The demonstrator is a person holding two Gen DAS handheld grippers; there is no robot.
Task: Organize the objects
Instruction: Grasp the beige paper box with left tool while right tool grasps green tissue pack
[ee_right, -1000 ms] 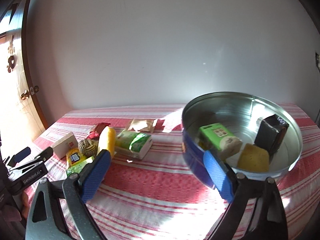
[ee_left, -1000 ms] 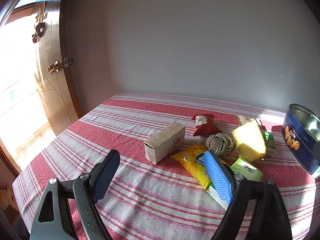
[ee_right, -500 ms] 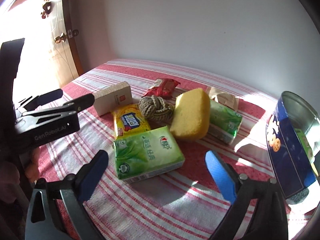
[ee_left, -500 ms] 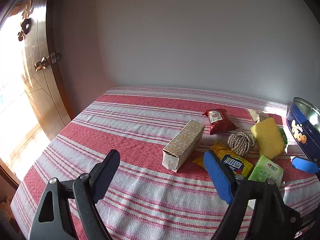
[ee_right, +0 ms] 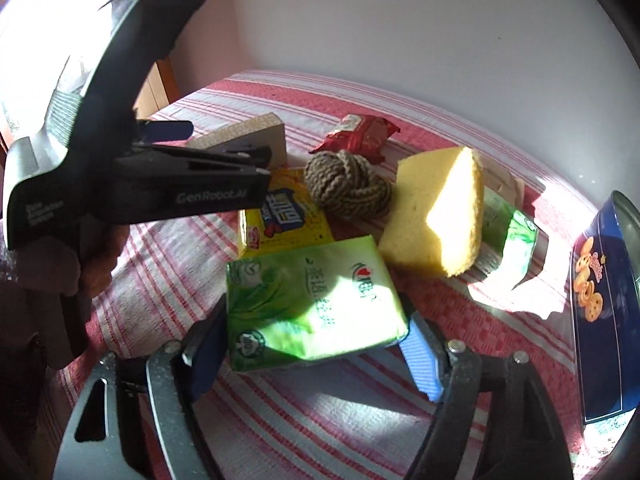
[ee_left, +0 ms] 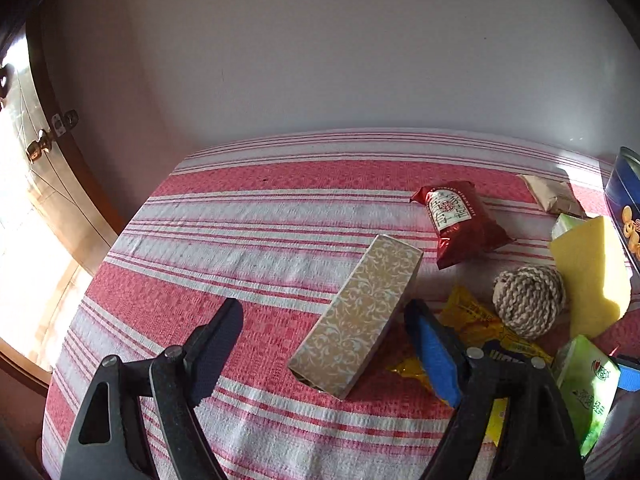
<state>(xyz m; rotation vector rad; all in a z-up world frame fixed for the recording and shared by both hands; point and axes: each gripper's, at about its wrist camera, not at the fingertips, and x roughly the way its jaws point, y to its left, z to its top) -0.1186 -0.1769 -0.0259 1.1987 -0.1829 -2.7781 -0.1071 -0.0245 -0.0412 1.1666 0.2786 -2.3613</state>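
Left hand-held gripper: your jaws have just been closing and stand partly open around the near end of the patterned box; the blue pad sits just beside the box's right face, the dark pad is apart from its left face, so nothing is gripped yet
Patterned box: it lies flat on the striped worktop; its long axis runs from the jaws up and to the right, so you are astride its narrow width, which I judge the right way to take it
Middle cluster: the red snack pouch lies beyond the box; the twine ball and the yellow packet sit just right of it; the yellow sponge leans beside the ball
Right hand-held gripper: your jaws have just been closing and both pads flank the green tissue pack; they look to be touching its near corners, though I cannot tell whether they press firmly
Green tissue pack: straight ahead of your right jaws, its long side lying across them, so the bite spans its length
Nearer hand: right for the tissue pack, left for the box
Blue tin: at the far right edge, well apart from the pack; likely the place to carry things
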